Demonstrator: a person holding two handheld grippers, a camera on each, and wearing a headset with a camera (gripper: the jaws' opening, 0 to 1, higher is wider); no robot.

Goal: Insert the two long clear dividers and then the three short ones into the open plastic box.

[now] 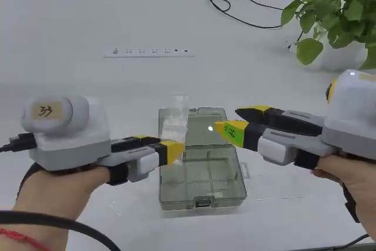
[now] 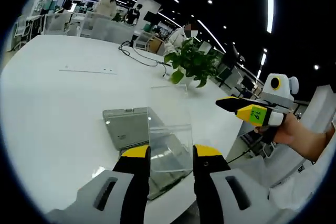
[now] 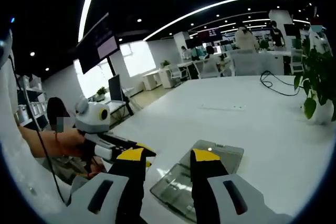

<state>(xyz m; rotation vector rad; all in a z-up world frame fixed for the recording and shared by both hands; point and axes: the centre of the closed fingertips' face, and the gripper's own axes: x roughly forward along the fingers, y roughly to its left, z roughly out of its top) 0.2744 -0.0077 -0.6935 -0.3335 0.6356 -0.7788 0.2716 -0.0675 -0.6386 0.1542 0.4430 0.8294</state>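
While the left gripper (image 1: 173, 150) hangs at the left edge of the open plastic box (image 1: 205, 171), its jaws pinch a clear divider (image 1: 174, 119). The divider stands up from the yellow tips, above the box's left side. From the left gripper view, that divider (image 2: 169, 129) rises between the two jaws of the left gripper (image 2: 170, 153), with the box (image 2: 126, 127) on the white table (image 2: 52, 103) beyond it. To the right, the right gripper (image 1: 238, 120) hovers above the far right part of the box, its jaws spread with nothing between them. The right gripper view shows the box (image 3: 176, 187) through that gap. The box lid (image 1: 197, 133) lies open on the far side. Farther off lie a white power strip (image 1: 147, 52) and a black cable (image 1: 241, 19), and a potted plant (image 1: 338, 10) stands at the far right.
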